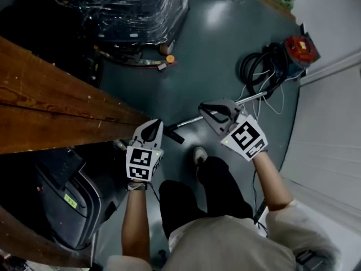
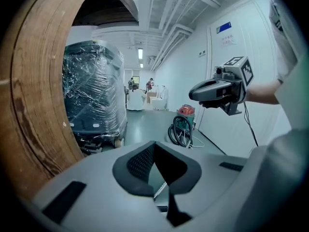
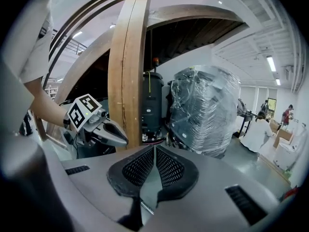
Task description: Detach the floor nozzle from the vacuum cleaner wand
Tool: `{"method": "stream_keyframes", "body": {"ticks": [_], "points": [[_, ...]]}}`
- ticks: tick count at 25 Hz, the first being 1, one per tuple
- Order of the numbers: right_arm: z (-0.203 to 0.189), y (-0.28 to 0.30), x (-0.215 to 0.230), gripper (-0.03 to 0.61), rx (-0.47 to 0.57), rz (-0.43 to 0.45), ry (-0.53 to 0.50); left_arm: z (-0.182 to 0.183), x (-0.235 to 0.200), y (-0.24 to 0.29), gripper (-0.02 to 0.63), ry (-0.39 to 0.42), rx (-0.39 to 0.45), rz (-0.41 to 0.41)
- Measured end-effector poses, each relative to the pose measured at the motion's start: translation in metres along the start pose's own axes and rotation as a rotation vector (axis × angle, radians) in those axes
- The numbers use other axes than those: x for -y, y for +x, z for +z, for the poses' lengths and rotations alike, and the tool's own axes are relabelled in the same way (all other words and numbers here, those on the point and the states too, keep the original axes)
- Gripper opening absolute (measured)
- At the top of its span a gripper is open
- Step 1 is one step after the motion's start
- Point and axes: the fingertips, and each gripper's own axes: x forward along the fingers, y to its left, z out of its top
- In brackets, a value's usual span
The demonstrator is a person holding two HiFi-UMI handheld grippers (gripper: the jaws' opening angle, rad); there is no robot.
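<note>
Both grippers are hanging over the floor [image 1: 225, 33], one in each of your hands, while you are standing and reaching forward.

Left gripper [image 1: 151, 126]: you are holding it just beside the edge of a wooden beam [image 1: 56, 109]. Its jaws are standing together, with the pads meeting at the tips, and they are gripping nothing. Through the slit below the pads, the left gripper view is showing only a thin strip of bright metal tube lying on the floor beyond.

Right gripper [image 1: 204, 108]: you are holding it in front of the wand [image 1: 189, 119], clear of it. Its jaws are also pressing together with nothing between them.

Wand: it is lying flat on the floor and running away from you towards the red vacuum [image 1: 300, 48], which is sitting by the white wall [image 1: 333, 129] with its black hose [image 1: 256, 66] coiling beside it.

Nozzle [image 1: 175, 134]: this dark piece is sitting on the near end of the wand. In the head view it is lying between the two grippers, just ahead of your shoe [image 1: 198, 153]. Neither gripper is touching it.

Surroundings: a pallet [image 1: 130, 4] wrapped in clear film is standing beyond the beam, and a dark machine [image 1: 67, 202] is standing under the beam, to your left.
</note>
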Motion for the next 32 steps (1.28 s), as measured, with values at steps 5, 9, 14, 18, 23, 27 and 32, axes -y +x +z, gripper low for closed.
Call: {"method": "stream_keyframes", "body": {"ticks": [5, 9, 14, 18, 23, 27, 32], "points": [[-0.044, 0.033, 0.01, 0.032, 0.011, 0.002, 0.003, -0.047, -0.014, 0.03, -0.002, 0.015, -0.03, 0.006], [-0.088, 0.058, 0.016, 0.032, -0.01, -0.002, 0.002, -0.084, -0.026, 0.057, -0.002, -0.014, -0.031, -0.002], [-0.139, 0.084, 0.016, 0.032, -0.029, -0.004, 0.036, -0.126, -0.033, 0.084, -0.002, -0.032, -0.046, -0.014], [-0.17, 0.101, 0.018, 0.032, -0.032, -0.015, 0.034, -0.157, -0.036, 0.102, -0.002, -0.002, -0.066, -0.022], [-0.201, 0.12, 0.016, 0.032, -0.04, -0.007, 0.03, -0.19, -0.036, 0.119, 0.041, 0.009, -0.079, -0.049], [-0.232, 0.139, 0.01, 0.032, -0.042, 0.025, 0.0, -0.214, -0.037, 0.134, 0.078, 0.019, -0.074, -0.088], [-0.287, 0.169, 0.005, 0.091, -0.133, 0.073, -0.02, -0.251, -0.037, 0.159, 0.11, 0.064, -0.089, -0.13]]}}
